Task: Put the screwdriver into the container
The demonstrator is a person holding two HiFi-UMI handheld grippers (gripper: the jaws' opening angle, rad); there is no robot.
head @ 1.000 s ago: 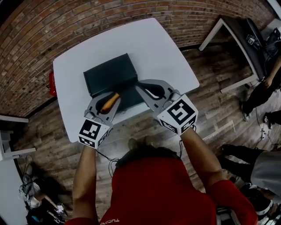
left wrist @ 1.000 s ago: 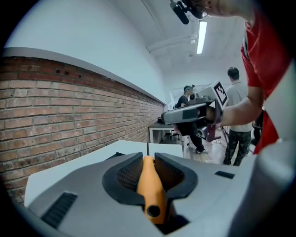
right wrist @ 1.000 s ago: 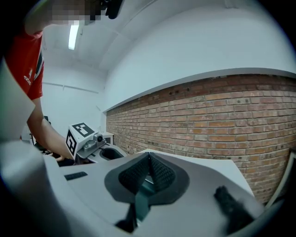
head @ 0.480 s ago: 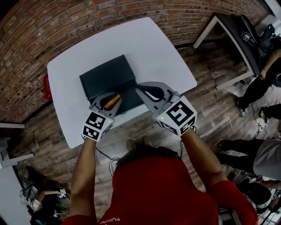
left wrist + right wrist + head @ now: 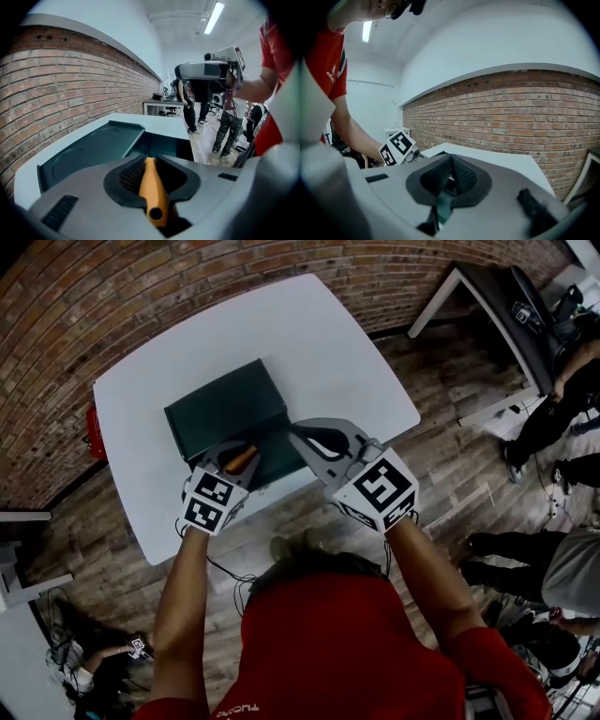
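A dark green container lies on the white table; its lid lies flat beside the open compartment. My left gripper is shut on the orange handle of the screwdriver, which points toward the compartment just above its near rim. The shaft is hidden between the jaws. In the head view the screwdriver shows as an orange bit. My right gripper is at the container's near right corner, shut on a thin dark green edge of the container.
A brick wall runs behind the table. A red object sits at the table's left edge. Another table stands at the upper right, with people on the wooden floor to the right.
My left gripper has moved forward and a little right with the screwdriver, closer over the container. The right gripper has stayed at the container's corner.
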